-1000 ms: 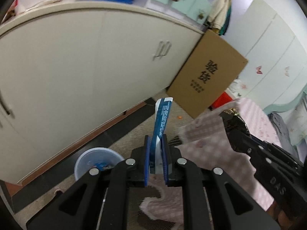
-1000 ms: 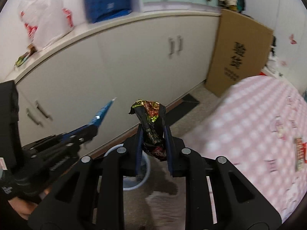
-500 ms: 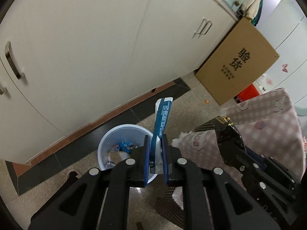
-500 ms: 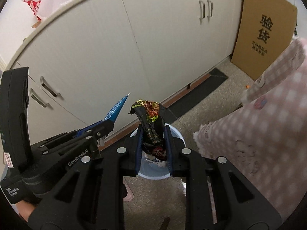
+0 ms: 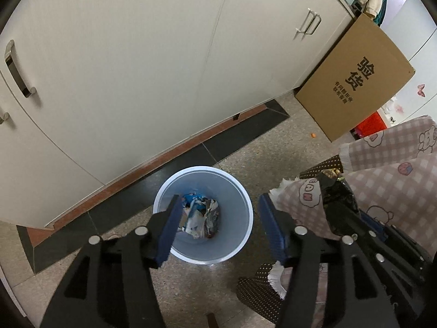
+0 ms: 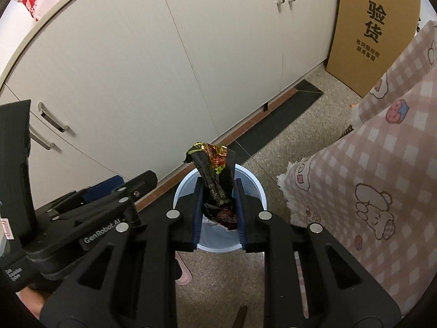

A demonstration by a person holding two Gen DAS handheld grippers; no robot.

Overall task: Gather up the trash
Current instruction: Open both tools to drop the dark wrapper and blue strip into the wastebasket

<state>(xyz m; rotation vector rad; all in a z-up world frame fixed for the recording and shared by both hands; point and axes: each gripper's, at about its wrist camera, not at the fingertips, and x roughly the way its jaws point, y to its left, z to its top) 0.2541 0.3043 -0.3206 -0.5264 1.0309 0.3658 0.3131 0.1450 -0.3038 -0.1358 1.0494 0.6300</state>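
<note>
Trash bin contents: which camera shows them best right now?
The left wrist view. The open left hand-held gripper frames the bin from above, wrappers visible inside. In the right wrist view, the bin is mostly hidden behind the right hand-held gripper and its dark wrapper.

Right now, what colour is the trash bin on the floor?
Light blue bin, with a pale rim; the left wrist view shows it best.
</note>
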